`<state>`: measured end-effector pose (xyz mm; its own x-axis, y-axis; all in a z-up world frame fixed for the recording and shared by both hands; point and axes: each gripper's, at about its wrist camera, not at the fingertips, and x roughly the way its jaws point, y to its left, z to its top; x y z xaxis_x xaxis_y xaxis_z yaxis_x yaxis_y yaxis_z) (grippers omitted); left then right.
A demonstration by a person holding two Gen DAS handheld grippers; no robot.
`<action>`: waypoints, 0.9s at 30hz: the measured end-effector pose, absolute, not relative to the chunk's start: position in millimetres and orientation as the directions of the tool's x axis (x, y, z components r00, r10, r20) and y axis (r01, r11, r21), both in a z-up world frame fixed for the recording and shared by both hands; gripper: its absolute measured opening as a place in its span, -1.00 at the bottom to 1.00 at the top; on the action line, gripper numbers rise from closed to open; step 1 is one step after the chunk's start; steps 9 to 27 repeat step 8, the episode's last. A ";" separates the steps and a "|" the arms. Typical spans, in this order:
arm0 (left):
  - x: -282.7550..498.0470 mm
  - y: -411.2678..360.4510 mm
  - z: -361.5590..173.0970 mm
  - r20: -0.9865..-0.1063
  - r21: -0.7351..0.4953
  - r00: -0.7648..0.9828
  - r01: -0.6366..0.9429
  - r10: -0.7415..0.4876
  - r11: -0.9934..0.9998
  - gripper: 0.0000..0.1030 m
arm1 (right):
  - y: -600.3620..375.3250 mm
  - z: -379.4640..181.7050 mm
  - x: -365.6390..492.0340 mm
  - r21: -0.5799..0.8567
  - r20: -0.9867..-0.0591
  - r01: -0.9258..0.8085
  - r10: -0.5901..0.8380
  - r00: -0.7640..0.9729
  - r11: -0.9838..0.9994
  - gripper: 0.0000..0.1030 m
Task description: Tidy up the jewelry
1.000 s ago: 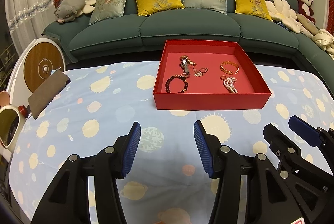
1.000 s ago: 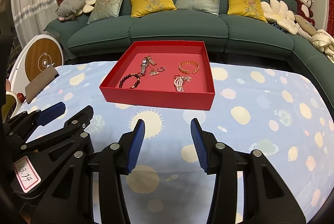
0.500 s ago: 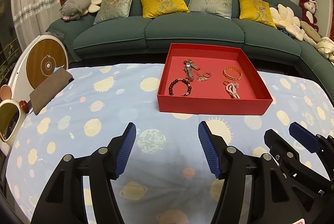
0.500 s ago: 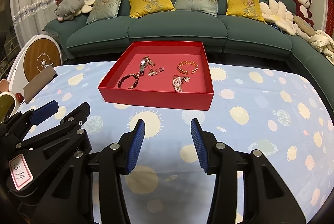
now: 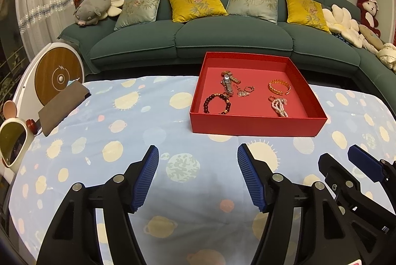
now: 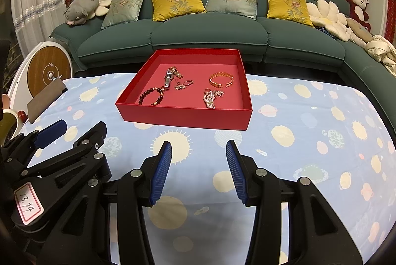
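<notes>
Jewelry all sits inside the red box (image 6: 183, 114) near the far edge of the table, on the planet-print cloth (image 6: 297, 141): a dark bead bracelet (image 6: 151, 97) at the box's near-left corner, a metal watch (image 6: 169, 79) behind it toward the far wall, small earrings or charms (image 6: 183, 85) just beside the watch, a gold bangle (image 6: 221, 80) toward the far-right corner, and a pearl bracelet (image 6: 210, 99) in front of the bangle. From here I hold the left gripper (image 5: 195, 161) and the right gripper (image 6: 198, 153) side by side over the cloth near its front edge, well apart from the box, each with its blue-padded fingers spread wide and nothing between them. I judge this fits two stages alike: pieces gathered in the box waiting to be sorted or laid out, or pieces already put away there with my grippers drawn back. The pieces are small and lie flat on the box floor; the watch, bead bracelet and charms crowd together, so any pick there would need a narrow, steep approach over the box wall.
</notes>
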<state>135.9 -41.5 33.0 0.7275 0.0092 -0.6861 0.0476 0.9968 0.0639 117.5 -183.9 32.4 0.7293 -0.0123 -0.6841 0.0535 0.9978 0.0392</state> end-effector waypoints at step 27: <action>135.4 -41.4 32.7 -0.685 0.063 0.729 0.037 0.016 0.997 0.23 | -184.8 33.1 114.9 0.021 -0.676 0.078 -0.043 0.736 0.997 0.02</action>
